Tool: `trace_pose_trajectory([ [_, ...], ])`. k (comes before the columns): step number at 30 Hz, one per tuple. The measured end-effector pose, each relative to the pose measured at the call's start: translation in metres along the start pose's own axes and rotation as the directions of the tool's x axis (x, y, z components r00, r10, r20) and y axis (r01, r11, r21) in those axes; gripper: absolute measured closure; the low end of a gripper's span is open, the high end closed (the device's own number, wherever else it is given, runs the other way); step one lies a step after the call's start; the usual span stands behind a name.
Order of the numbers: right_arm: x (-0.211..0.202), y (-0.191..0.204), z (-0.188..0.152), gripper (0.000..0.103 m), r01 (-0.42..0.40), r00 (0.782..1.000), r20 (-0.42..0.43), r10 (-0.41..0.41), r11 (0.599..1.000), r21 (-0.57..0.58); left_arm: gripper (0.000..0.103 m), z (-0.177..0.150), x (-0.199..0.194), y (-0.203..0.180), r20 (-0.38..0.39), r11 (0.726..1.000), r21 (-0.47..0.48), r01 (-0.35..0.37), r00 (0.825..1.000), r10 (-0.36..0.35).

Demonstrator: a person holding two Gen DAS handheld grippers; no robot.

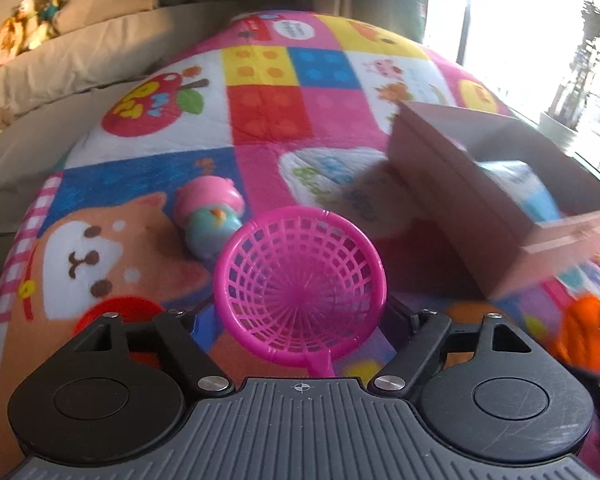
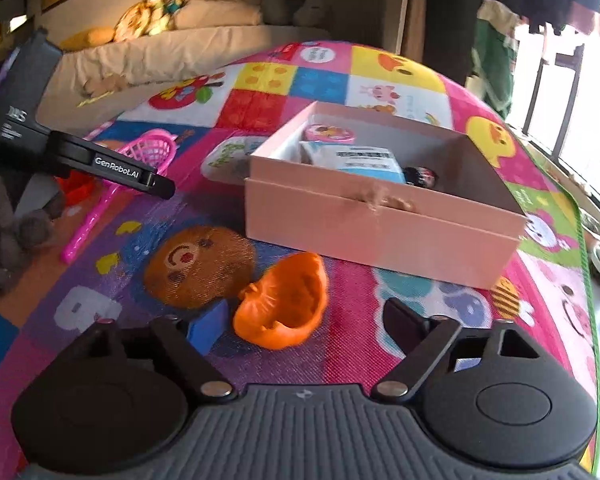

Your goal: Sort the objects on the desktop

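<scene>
Nearest the right gripper [image 2: 298, 322], at twelve o'clock between its spread, released jaws, lay an orange shell-shaped toy [image 2: 282, 300] on the play mat [image 2: 100, 280] — not yet gripped. To do this step well, the jaws probably needed to come down around the toy's rim and close gently, since the thin moulded plastic looked likely to slip.

Left gripper [image 1: 300, 316]: jaws wide, a pink toy net [image 1: 300, 272] between them; whether any finger touched its hoop could not be told — the handle ran out of sight beneath the gripper body.

Further, at one o'clock from the right gripper: open pink box [image 2: 380, 220], holding a white packet [image 2: 356, 160], a round pink item and a dark object, all hard to identify.

At eleven o'clock in the left view: a pink-and-blue toy [image 1: 212, 220], blurred.
</scene>
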State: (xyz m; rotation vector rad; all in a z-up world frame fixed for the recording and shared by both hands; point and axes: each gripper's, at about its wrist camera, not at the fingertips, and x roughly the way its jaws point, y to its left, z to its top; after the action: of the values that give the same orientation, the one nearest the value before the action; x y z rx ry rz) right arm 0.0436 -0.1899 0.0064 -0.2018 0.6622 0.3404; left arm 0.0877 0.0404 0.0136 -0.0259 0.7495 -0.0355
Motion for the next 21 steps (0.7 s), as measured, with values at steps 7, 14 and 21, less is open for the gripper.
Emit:
trace_pose_trajectory([
  [7, -0.020, 0.000, 0.010, 0.053, -0.039, 0.999, 0.024, 0.040, 0.999, -0.034, 0.019, 0.018, -0.067, -0.025, 0.063, 0.994, 0.051, 0.102, 0.992, -0.105],
  [14, -0.114, -0.053, 0.071, 0.053, 0.045, 0.949, 0.312, -0.037, 0.999, -0.016, 0.019, 0.103, -0.101, -0.074, 0.153, 0.960, 0.087, 0.267, 0.948, -0.278],
  [21, -0.135, -0.135, 0.117, 0.053, 0.163, 0.892, 0.397, -0.215, 0.974, 0.160, 0.019, 0.166, -0.019, -0.132, 0.082, 0.946, -0.011, 0.325, 0.943, -0.323],
])
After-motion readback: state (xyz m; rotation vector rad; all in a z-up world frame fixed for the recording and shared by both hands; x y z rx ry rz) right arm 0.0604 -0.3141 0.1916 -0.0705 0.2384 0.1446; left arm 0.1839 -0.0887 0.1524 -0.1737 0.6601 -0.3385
